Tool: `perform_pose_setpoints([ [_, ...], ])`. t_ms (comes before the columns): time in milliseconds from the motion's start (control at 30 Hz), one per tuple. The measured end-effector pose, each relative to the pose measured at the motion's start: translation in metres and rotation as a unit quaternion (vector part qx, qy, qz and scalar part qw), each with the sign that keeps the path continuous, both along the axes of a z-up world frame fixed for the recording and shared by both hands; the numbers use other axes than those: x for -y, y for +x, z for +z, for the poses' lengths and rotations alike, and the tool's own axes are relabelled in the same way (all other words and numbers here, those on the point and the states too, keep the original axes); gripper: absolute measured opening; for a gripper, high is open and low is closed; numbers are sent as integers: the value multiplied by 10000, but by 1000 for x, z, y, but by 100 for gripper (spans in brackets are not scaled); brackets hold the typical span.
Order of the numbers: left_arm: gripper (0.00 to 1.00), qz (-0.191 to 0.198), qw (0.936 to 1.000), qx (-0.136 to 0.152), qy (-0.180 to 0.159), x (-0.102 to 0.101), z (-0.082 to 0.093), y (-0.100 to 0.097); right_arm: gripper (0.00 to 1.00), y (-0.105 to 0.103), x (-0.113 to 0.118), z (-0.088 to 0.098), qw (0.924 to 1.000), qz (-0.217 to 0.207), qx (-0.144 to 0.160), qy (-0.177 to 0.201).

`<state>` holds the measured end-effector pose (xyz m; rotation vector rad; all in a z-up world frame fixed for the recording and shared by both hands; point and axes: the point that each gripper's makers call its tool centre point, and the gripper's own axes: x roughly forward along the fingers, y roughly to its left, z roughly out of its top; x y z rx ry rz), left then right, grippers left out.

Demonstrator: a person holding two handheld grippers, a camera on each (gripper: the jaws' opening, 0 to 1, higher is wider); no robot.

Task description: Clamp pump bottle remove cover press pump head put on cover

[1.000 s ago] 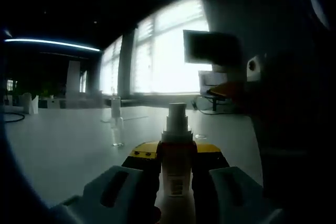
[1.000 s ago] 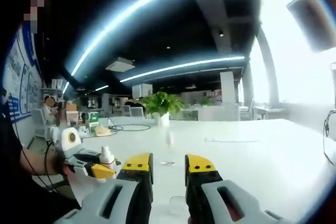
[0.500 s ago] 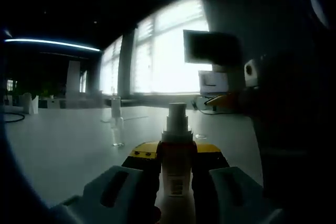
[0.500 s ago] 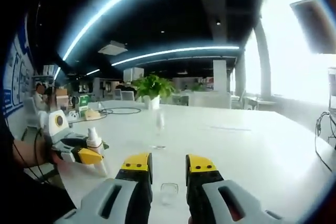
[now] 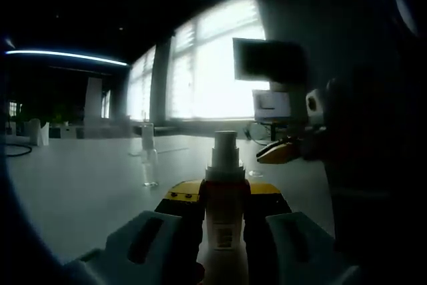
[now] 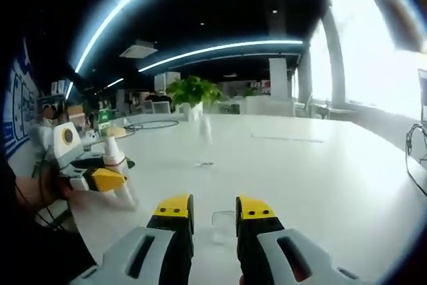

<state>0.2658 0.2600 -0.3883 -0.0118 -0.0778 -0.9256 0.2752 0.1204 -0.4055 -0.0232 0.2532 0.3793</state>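
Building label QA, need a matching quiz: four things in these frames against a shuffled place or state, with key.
1. pump bottle
2. clear cover
3. potted plant
4. right claw

A. open, over the table
B. green, in the background
C. clamped in the left claw
D. lying on the table just ahead of the right claw

Pairs: 1-C, 2-D, 3-B, 4-A

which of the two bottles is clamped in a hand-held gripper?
The uncapped pump bottle, gripped between the left hand-held gripper jaws. The other, a clear bottle, stands free on the table farther off.
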Motion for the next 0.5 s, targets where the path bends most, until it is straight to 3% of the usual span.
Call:
perform_pose_setpoints([
  [500, 13, 3, 10000, 3, 3, 0, 0, 1, 19, 5, 7, -29, 9996, -138, -212, -91],
])
